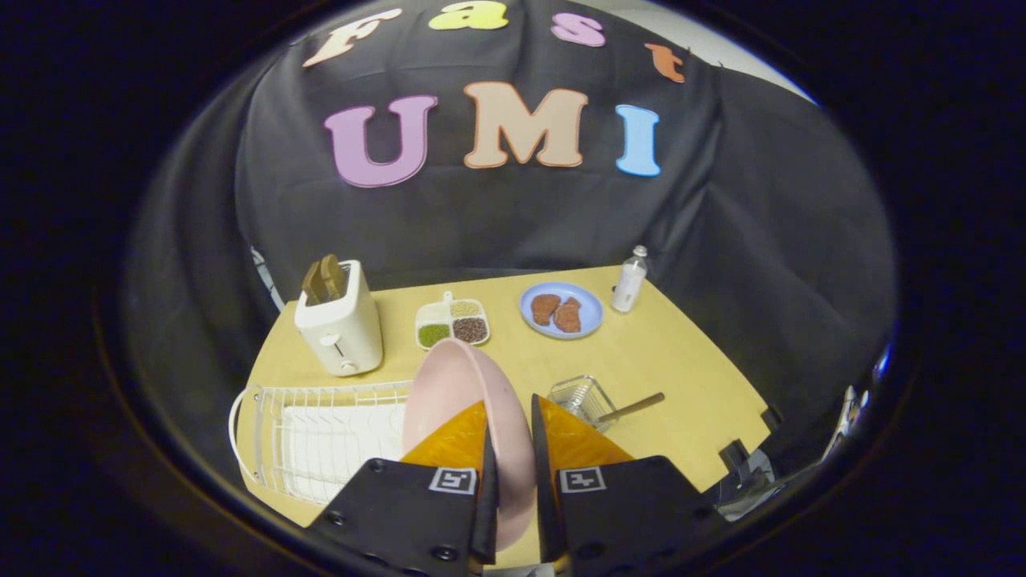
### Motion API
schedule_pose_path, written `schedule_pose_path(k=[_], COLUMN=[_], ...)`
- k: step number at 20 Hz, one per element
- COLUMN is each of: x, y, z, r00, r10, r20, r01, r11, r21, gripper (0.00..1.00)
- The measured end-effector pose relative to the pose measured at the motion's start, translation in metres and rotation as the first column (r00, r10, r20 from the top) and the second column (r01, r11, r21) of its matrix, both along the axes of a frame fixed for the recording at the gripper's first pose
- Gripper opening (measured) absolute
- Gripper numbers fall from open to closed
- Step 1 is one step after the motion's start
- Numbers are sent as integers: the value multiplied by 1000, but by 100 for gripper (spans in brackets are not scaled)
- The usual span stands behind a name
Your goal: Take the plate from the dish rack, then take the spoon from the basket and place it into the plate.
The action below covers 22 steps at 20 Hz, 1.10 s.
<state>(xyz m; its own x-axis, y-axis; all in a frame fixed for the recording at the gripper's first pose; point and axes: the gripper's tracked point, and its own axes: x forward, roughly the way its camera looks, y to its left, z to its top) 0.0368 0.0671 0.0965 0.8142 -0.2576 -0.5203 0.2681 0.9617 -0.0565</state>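
Observation:
A pink plate [457, 393] stands on edge between my two fingers, held up above the wooden table [689, 393]. My gripper [511, 437] is shut on the plate's rim, one orange finger on each face. The white wire dish rack [321, 433] lies below and to the left of the plate. Just right of my fingers sits a small wire basket [579, 394] with a wooden-handled spoon [633, 409] leaning out of it to the right.
At the table's back stand a cream toaster [341, 324] with toast in it, a divided dish of grains [453, 322], a blue plate [561, 311] with two brown pieces, and a small clear bottle [629, 280]. Black cloth walls the booth behind.

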Motion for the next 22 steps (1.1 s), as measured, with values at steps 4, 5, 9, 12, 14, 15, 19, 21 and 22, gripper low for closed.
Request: schedule_pose_path(k=[4,5,9,12,14,15,19,21,22], x=[-32,-39,-71,-90,-98,-101,-110,-113,-112], y=[-45,-56,-107,-143,-164,-172,-199,-207,-209], z=[5,5,-16,-34,-50,-62,-117,-140,-148], r00=[992,988,961,930,911,902,867,855,852], r10=[-115,-145,-271,-365,-413,-432,-489,-502,-505], r20=[48,57,48,26,7,-7,-93,-128,-137], r01=[112,140,264,359,407,427,497,518,523], r11=[991,987,957,924,901,889,843,826,820], r21=[69,85,121,135,149,162,205,220,233], gripper=[23,23,23,23,23,24,24,23,24])
